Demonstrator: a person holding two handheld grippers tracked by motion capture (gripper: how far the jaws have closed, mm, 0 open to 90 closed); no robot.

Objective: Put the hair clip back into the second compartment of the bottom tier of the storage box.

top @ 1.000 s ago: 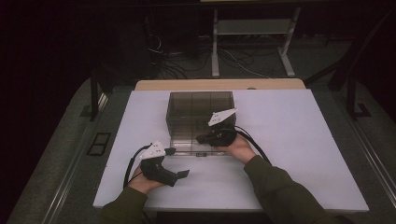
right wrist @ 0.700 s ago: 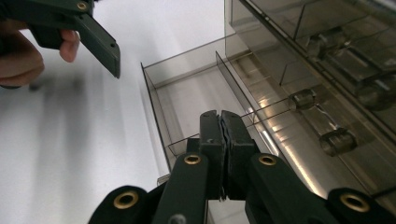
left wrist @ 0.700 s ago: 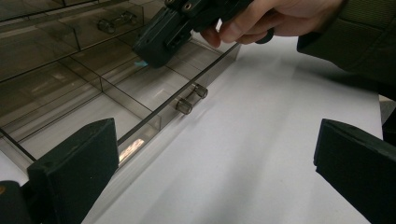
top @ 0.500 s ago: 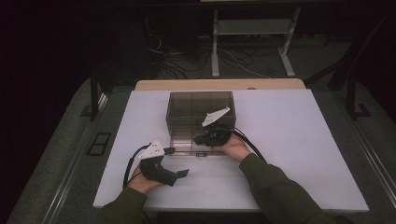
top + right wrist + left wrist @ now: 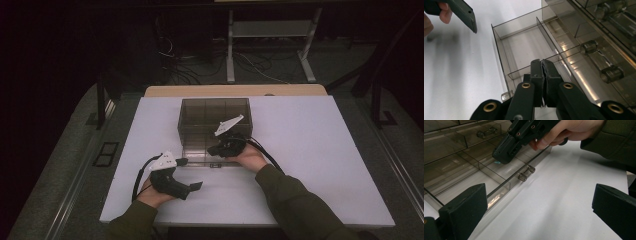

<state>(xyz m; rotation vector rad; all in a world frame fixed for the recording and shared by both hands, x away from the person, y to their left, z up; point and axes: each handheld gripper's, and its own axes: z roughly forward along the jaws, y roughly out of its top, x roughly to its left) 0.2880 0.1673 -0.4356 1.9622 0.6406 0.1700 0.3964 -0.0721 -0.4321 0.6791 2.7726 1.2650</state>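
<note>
Right gripper [image 5: 543, 72] poised over pulled-out clear drawer [image 5: 524, 50] of smoky plastic organiser [image 5: 214, 120], jaws pressed together, apparently empty; left gripper [image 5: 185, 186] rests on white table [image 5: 320, 150], jaws wide apart, holding nothing; risk: closed tips clip thin divider [image 5: 549, 37], jolting drawer.

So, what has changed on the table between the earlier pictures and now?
The right gripper, jaws shut, has moved a little toward the person's left and nearer, along the front of the smoky plastic drawer box, over its pulled-out drawer. Whether it holds anything cannot be told. The left gripper, jaws open, has stayed resting on the white table, and the box has not moved.
</note>
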